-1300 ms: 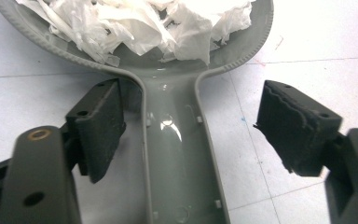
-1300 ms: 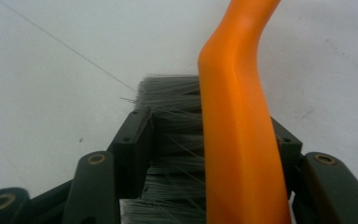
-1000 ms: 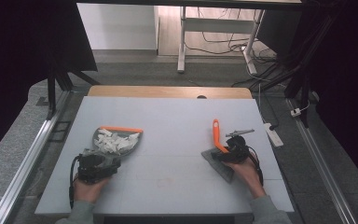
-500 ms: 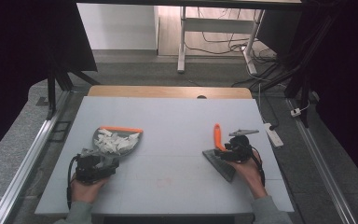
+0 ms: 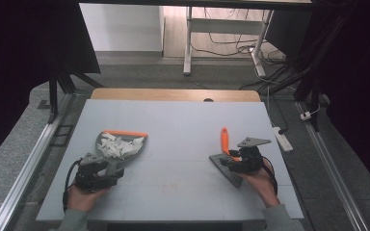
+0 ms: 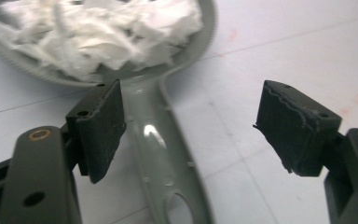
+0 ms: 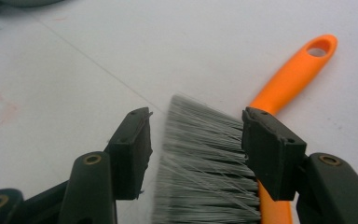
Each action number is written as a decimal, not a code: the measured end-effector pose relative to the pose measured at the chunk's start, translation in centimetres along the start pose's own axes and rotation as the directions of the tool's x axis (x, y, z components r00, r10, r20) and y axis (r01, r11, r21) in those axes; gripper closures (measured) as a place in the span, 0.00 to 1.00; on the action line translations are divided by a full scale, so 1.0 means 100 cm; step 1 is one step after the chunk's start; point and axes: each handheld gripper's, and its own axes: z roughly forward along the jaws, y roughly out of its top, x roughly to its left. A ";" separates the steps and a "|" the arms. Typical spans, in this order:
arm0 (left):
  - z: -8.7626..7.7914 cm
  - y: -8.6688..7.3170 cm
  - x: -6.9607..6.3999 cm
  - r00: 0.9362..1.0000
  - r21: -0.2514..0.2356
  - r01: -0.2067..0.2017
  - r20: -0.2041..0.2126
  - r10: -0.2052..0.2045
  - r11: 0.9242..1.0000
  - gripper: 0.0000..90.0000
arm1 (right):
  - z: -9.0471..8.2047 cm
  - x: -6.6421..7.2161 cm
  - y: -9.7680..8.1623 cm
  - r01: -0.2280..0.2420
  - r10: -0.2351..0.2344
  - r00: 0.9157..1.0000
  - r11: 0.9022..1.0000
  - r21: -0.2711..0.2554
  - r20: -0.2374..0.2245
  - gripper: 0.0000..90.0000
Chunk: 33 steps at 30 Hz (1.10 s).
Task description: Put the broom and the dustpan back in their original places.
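A grey dustpan (image 5: 134, 144) with an orange lip lies at the table's left, heaped with white paper scraps (image 5: 114, 146) (image 6: 102, 32). Its handle (image 6: 163, 154) runs between the jaws of my left gripper (image 5: 107, 166) (image 6: 191, 107). Those jaws have just been closing; the left pad is near the handle's edge and the right pad stands clear. At the right lies a brush with an orange handle (image 5: 224, 138) (image 7: 293, 74) and grey bristles (image 7: 205, 158). My right gripper (image 5: 227, 162) (image 7: 196, 135) straddles the bristles, its jaws also just closing, with no clear pressure on them.
The pale table (image 5: 183, 120) has a wooden strip (image 5: 173, 95) along its far edge. A white power strip (image 5: 283, 139) lies on the floor off the right edge, and a metal rail (image 5: 24, 168) runs along the left. Desk legs and cables stand beyond.
My right gripper has shifted slightly to the right over the brush's bristles. The left gripper, dustpan and brush lie where they were.
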 end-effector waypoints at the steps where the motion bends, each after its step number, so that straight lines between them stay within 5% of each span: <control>1: 0.000 0.001 -0.001 1.000 0.001 -0.011 0.012 0.011 1.000 0.28 | -0.001 0.001 -0.001 0.010 -0.010 1.000 1.000 -0.005 -0.004 0.47; 8: 0.002 0.007 -0.007 0.992 0.002 -0.080 0.100 0.079 0.997 0.28 | -0.009 0.008 -0.009 0.056 -0.057 0.998 0.998 -0.031 -0.012 0.48; 17: 0.002 -0.001 -0.011 0.979 0.006 -0.134 0.154 0.131 0.991 0.28 | -0.025 0.013 -0.029 0.097 -0.098 0.995 0.993 -0.060 -0.004 0.48; 33: -0.001 -0.006 -0.009 0.979 -0.001 -0.134 0.154 0.133 0.991 0.29 | -0.035 0.007 -0.040 0.102 -0.102 0.995 0.989 -0.108 0.005 0.48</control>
